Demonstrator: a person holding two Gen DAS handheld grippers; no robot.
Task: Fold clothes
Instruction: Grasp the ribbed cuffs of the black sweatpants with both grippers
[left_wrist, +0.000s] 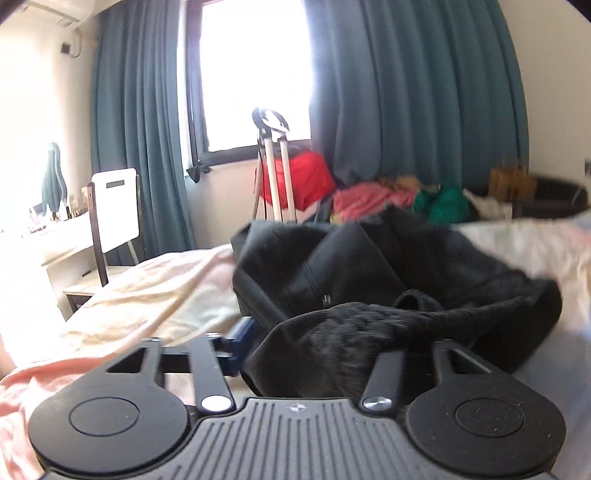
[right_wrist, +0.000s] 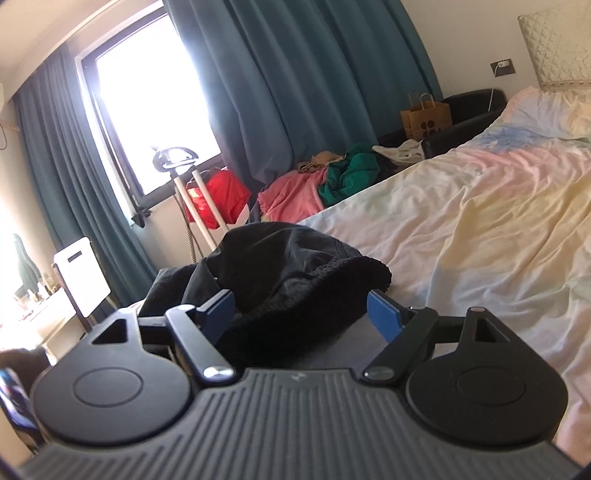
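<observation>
A black garment (left_wrist: 388, 280) lies bunched on the bed, with a ribbed knit hem nearest me. In the left wrist view the hem drapes over my left gripper (left_wrist: 325, 343). The left blue pad (left_wrist: 242, 343) shows, the right pad is hidden under cloth, and the jaws stand wide apart. In the right wrist view the same black garment (right_wrist: 295, 291) sits between the blue pads of my right gripper (right_wrist: 301, 314). Its jaws are wide open around the knit hem without pinching it.
The bed (right_wrist: 480, 229) has a pale pastel sheet. A pile of pink, green and tan clothes (right_wrist: 325, 181) lies by the teal curtain (left_wrist: 424, 92). A garment steamer stand (left_wrist: 273, 166), a red bag (left_wrist: 306, 177), a white chair (left_wrist: 114, 210) and a desk stand near the window.
</observation>
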